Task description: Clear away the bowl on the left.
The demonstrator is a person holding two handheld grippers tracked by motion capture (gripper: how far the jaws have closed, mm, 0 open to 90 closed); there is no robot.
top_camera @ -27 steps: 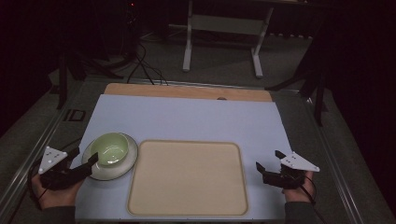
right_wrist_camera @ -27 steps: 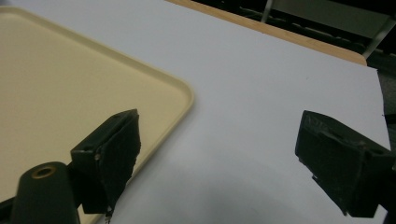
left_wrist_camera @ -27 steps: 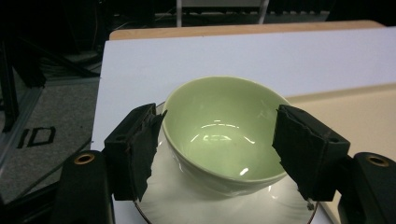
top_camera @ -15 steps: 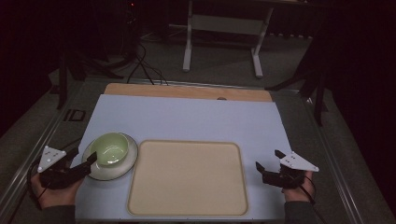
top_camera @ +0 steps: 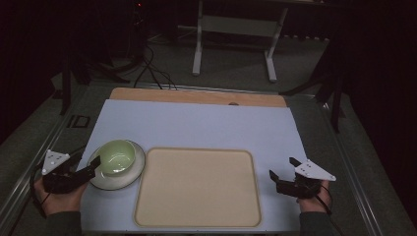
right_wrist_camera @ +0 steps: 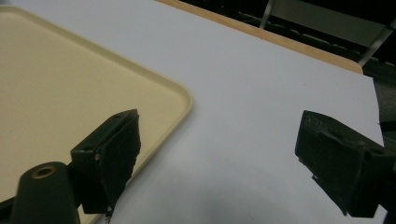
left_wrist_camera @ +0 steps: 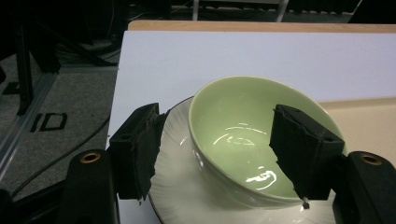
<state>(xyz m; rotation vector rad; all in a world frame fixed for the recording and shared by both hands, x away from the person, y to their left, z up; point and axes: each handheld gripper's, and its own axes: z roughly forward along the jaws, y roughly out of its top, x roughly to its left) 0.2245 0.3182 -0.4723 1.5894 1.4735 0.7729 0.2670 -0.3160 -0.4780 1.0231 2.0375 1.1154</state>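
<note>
Worktop (top_camera: 196,125) inspection found a pale sheet laid over a wooden board, whose bare edge showed along the far side. Near the front edge lay a cream tray (top_camera: 197,188), flat and carrying nothing. Just beside the tray's left edge sat a white plate (top_camera: 129,172) with a fluted rim, and on it stood a pale green bowl (top_camera: 117,156), upright, glossy inside, with nothing visible in it. The left gripper (top_camera: 93,165), held in the person's left hand (top_camera: 61,196) at the front left corner, had its jaws spread wide. In the left gripper view the left gripper (left_wrist_camera: 219,154) straddled the near side of the bowl (left_wrist_camera: 243,135): one jaw stood outside the wall, over the plate (left_wrist_camera: 175,172), and the other showed in front of the inner wall. Whether either jaw touched the bowl could not be told. The right gripper (top_camera: 282,169), held in the right hand (top_camera: 311,199), rested low at the front right, apart from the tray's right edge. In the right gripper view the right gripper (right_wrist_camera: 219,163) was likewise spread wide, holding nothing, with the tray (right_wrist_camera: 70,84) corner beside one jaw and the bare sheet between them. Beyond the worktop, cables and a white frame stood on a dark floor.
</note>
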